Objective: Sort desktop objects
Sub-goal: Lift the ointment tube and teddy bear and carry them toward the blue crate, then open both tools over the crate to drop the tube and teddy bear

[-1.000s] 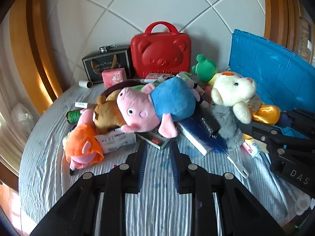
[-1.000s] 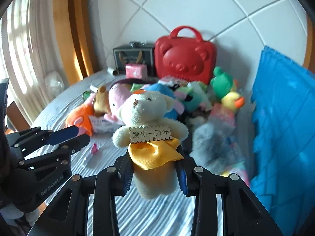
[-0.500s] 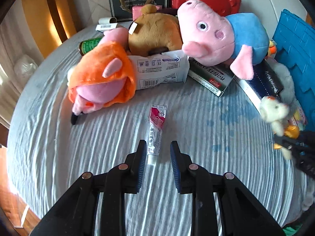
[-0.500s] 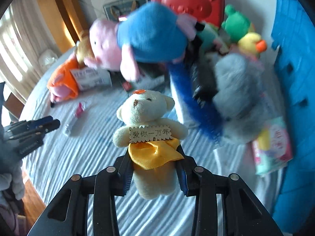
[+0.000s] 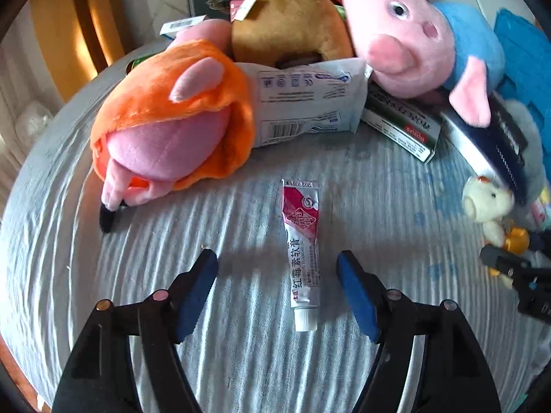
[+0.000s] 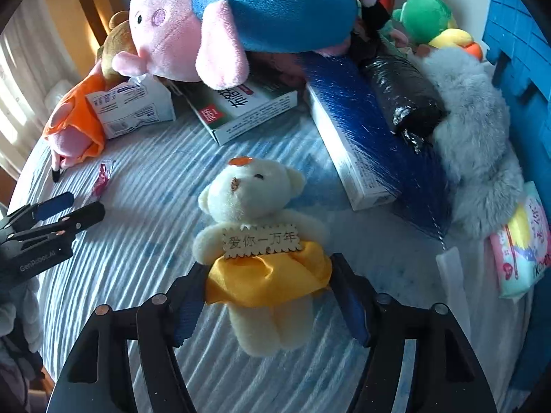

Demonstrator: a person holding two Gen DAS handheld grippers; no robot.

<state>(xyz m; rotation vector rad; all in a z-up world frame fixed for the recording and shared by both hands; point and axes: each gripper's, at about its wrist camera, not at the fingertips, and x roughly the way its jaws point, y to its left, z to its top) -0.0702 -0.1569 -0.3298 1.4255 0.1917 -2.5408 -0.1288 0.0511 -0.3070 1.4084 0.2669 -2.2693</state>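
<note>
Two items are in play while most of the pile awaits sorting. Through the left wrist camera, a small ointment tube (image 5: 300,254) is seen lying flat on the striped cloth of the table (image 5: 62,241), cap toward the camera, between the widely spread fingers of the left gripper (image 5: 277,282), which touches nothing. Behind it, toward the far edge, an orange plush (image 5: 172,124), a brown plush (image 5: 289,24), a pig (image 5: 413,44) and cartons (image 5: 306,103) lie heaped, apparently unsorted.

Through the right wrist camera, a cream bear (image 6: 258,241) in a yellow satin skirt, a lettered tag across its chest, is held at the waist by the right gripper (image 6: 267,296), upright and facing the lens. Beyond it, boxes (image 6: 248,110), a grey fluffy item (image 6: 475,158) and a green frog (image 6: 423,10) crowd the far side beside a blue crate (image 6: 520,69) at the right edge. No item is visibly placed in the crate; the task is judged to be at an early stage.
</note>
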